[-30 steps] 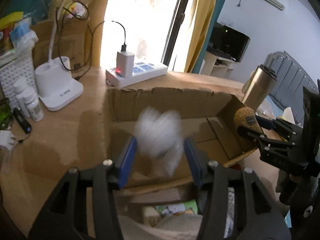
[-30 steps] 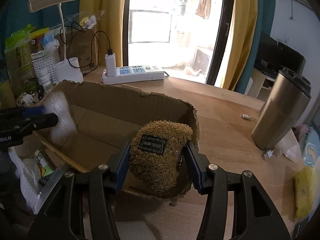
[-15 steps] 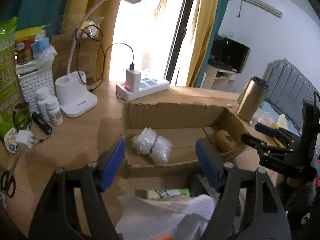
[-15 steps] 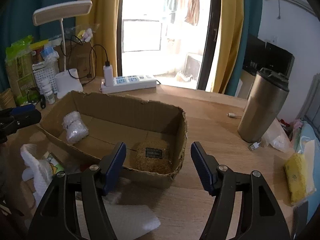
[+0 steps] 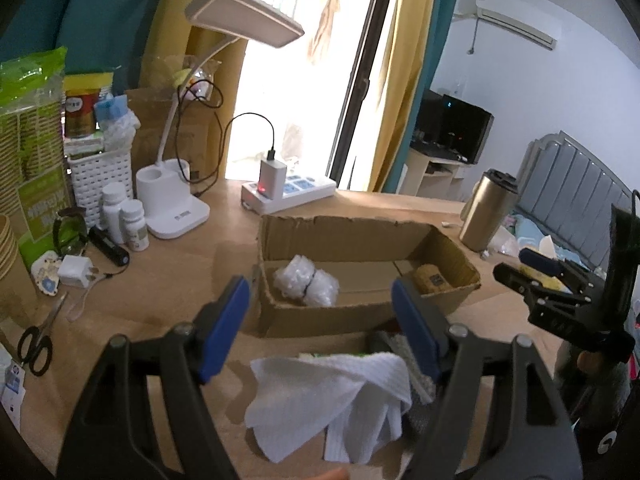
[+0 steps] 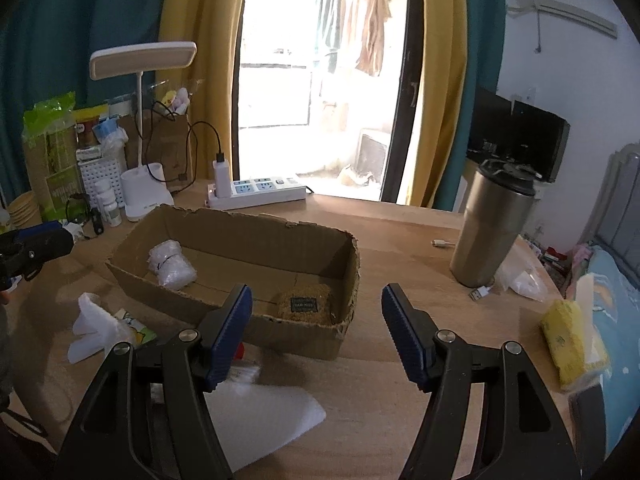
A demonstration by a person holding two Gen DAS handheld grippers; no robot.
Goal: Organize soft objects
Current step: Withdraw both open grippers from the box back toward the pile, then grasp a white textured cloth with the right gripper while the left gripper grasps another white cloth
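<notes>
Both views are fisheye, each looking forward and down along its own gripper's two blue-padded fingers, which fill the lower frame.

The left wrist view faces the cardboard box (image 5: 360, 276) from its long near side, fairly close, with the lamp (image 5: 176, 216) at centre left and the other gripper (image 5: 536, 268) entering at the right edge.

The right wrist view looks at the same box (image 6: 256, 272) from further right (the steel tumbler (image 6: 496, 228) stands large at right). Both share the box, lamp, power strip (image 6: 256, 192) and bright doorway.
</notes>
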